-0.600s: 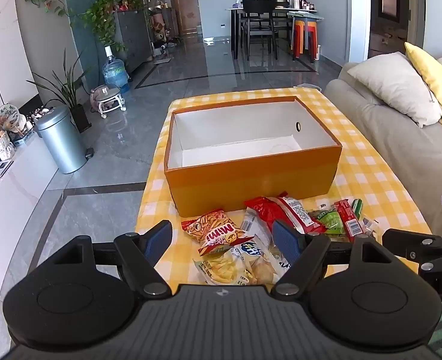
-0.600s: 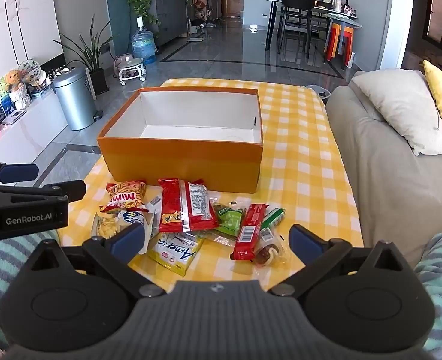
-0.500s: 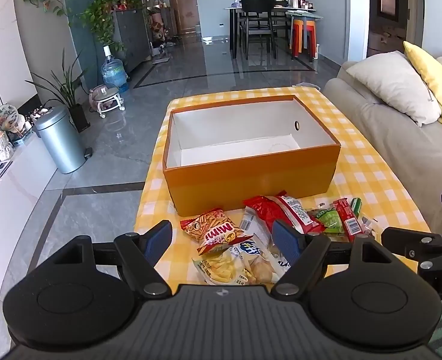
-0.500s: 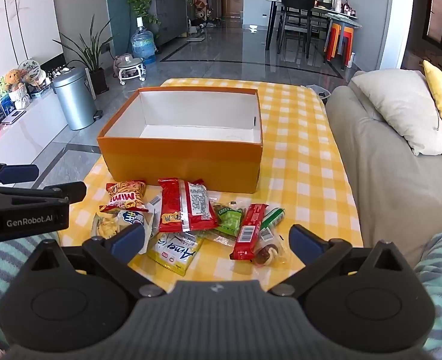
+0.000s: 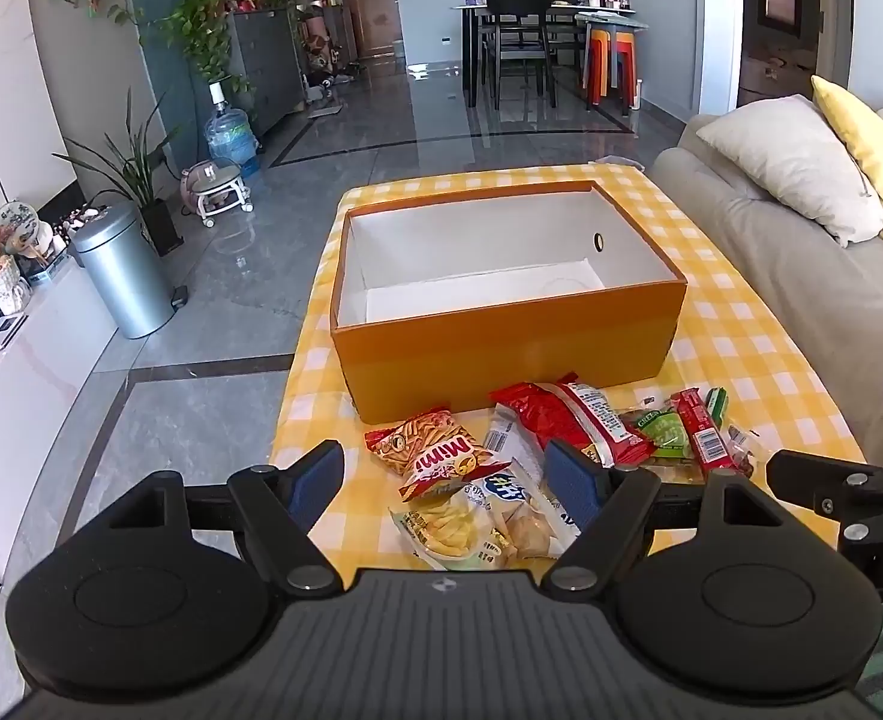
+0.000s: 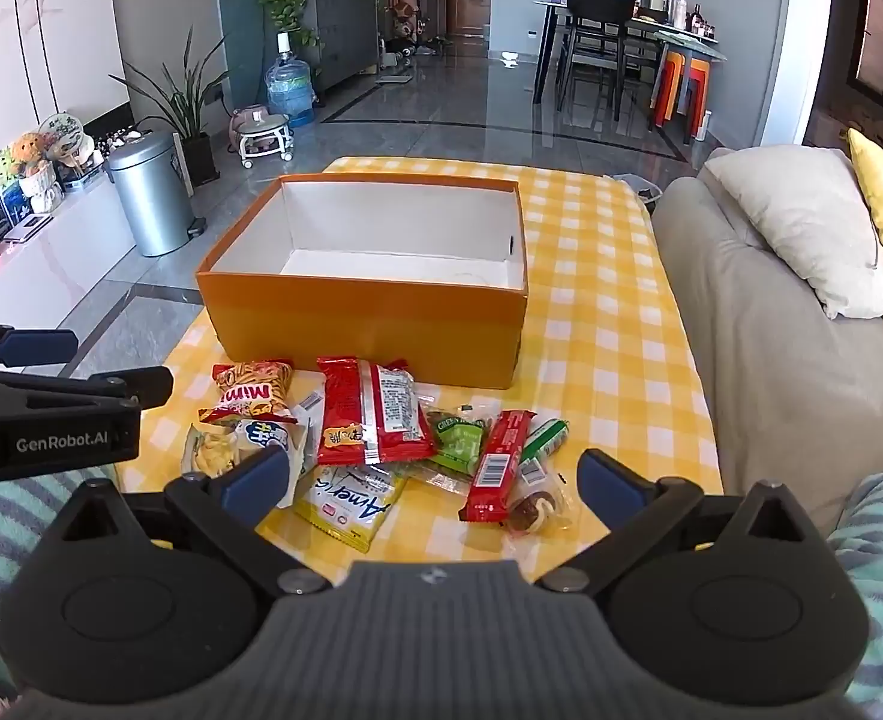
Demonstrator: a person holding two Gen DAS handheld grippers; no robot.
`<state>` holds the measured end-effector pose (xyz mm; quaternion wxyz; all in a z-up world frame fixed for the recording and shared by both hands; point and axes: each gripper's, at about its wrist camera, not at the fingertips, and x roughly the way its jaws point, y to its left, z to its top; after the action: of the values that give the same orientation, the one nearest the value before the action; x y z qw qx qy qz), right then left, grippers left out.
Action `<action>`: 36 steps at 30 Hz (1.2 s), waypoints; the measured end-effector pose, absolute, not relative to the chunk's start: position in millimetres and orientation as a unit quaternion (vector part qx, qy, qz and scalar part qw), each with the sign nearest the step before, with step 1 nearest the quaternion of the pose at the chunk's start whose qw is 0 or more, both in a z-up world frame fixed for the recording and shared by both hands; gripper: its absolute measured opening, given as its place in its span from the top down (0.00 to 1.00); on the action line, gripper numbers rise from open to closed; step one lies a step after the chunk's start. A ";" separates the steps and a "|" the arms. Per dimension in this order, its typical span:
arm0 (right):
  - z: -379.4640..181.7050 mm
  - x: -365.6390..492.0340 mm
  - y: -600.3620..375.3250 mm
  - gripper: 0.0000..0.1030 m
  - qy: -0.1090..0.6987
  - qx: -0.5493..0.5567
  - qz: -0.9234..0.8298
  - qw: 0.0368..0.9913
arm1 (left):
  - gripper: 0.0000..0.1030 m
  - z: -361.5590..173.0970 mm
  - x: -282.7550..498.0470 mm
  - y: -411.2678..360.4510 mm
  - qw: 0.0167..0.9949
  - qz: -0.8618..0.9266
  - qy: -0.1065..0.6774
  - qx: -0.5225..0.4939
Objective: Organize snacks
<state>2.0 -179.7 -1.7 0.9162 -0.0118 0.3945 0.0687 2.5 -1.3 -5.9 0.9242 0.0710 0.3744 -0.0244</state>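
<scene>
Lying ahead of both spread, empty grippers: snack pile (image 6: 381, 444), before orange box (image 6: 369, 318).

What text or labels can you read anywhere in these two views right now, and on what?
"Mimi" on the red-orange snack bag.
"Americ", upside down and partly covered, on the yellow packet.
"GREEN", with the rest unreadable, on the green packet.
"GenRobot.AI" on the left hand-held gripper.
A barcode, digits too small, on the red bar.
Fine print on the big red pack is too small to read.

Snack packets (image 6: 381, 438) lie on the table (image 6: 597, 324) before the box (image 6: 369, 312)
</scene>
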 end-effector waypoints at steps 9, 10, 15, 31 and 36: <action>-1.3 2.0 -179.4 0.04 0.395 -0.014 0.068 0.916 | 0.13 -4.8 1.9 1.6 0.923 -0.023 0.378 0.070; -1.2 2.0 -179.3 0.04 0.395 -0.015 0.068 0.916 | 0.13 -5.2 2.2 0.9 0.922 -0.023 0.379 0.071; -1.3 2.0 -179.7 0.04 0.395 -0.015 0.067 0.916 | 0.13 -6.0 1.6 1.1 0.921 -0.024 0.381 0.073; 1.2 4.8 -184.4 0.04 0.400 -0.020 0.060 0.914 | 0.13 -6.7 2.8 0.5 0.917 -0.026 0.391 0.075; 0.6 4.8 -182.5 0.04 0.401 -0.021 0.060 0.914 | 0.13 -6.8 3.0 0.4 0.917 -0.025 0.391 0.073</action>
<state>4.8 -182.5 0.6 0.9139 -0.0212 0.4010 0.0598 3.0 0.4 -6.8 0.9170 0.0734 0.3913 -0.0246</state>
